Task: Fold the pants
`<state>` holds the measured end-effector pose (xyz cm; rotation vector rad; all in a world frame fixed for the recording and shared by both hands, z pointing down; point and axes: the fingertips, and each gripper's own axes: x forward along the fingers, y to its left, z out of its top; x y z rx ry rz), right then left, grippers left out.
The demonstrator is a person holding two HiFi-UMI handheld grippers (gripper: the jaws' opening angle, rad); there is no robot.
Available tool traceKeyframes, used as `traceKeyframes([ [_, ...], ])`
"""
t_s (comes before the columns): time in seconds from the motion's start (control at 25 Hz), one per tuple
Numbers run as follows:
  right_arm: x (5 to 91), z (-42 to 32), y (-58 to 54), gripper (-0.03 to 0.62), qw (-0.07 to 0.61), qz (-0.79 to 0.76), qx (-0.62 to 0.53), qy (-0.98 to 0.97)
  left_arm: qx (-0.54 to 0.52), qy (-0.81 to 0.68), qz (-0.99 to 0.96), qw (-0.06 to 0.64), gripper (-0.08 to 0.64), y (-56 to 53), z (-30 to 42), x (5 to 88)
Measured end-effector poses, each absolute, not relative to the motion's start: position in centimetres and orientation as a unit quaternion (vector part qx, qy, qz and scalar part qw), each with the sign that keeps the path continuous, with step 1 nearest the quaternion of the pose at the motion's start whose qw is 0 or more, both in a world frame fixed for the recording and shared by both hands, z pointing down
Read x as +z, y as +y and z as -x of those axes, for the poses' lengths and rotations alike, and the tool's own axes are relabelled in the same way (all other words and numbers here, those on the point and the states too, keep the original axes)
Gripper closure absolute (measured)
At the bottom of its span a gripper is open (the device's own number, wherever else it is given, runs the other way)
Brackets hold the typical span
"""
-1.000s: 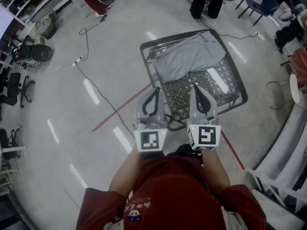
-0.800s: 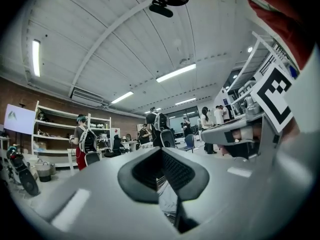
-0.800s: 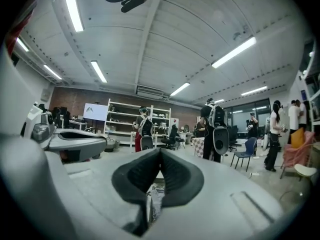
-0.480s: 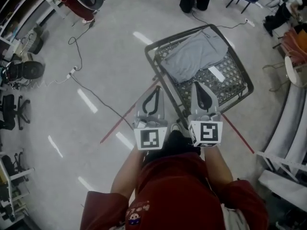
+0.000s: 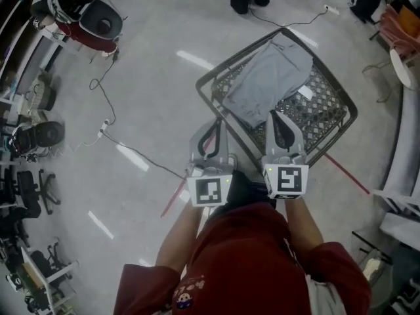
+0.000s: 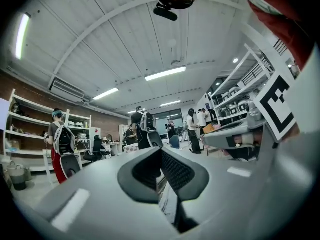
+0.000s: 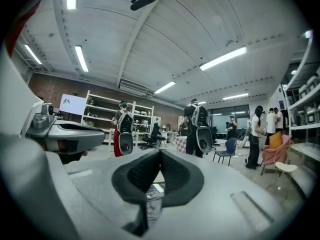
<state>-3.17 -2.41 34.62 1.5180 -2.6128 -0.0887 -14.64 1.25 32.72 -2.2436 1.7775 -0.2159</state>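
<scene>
We look down on a pale grey floor [image 5: 151, 71], and on it stands a square table [image 5: 209, 104] with a dark frame and a perforated top. The grey pants [image 5: 269, 77] lie loosely rumpled across the far left part of that top, one end reaching the far corner and the other lying near the left rim. Below the table in the head view we see the person's red shirt [image 5: 249, 261] and both forearms. The left gripper [image 5: 215, 123] and the right gripper [image 5: 274, 115] are side by side, pointing level toward the table. Each has its jaws pressed together with nothing between them, and neither touches the pants. A black cable [image 5: 131, 151] trails over the floor at the left, and a red line [image 5: 344, 174] runs under the table.
</scene>
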Motion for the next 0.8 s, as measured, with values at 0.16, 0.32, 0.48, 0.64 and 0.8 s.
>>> traceKeyframes([
  [0.16,35.2,2.8,-6.3,0.591,0.054,-0.54,-0.017,-0.84,-0.08,0.577,0.804,0.123,0.554,-3.6,15.1,33.4],
  [0.32,36.2,1.8,-9.7,0.591,0.056,-0.586,0.0,-0.809,-0.098,0.521,0.838,0.13,0.554,-8.0,14.3,34.5],
  [0.48,36.8,0.7,-11.8,0.591,0.059,-0.62,0.01,-0.782,-0.106,0.474,0.862,0.144,0.554,-11.0,12.9,35.1],
  [0.64,36.9,0.7,-12.8,0.591,0.07,-0.644,0.006,-0.762,-0.069,0.465,0.876,0.107,0.554,-12.8,13.2,35.2],
  [0.8,36.9,1.7,-13.3,0.591,0.092,-0.675,-0.002,-0.732,-0.044,0.441,0.893,0.076,0.554,-14.8,14.9,35.9],
])
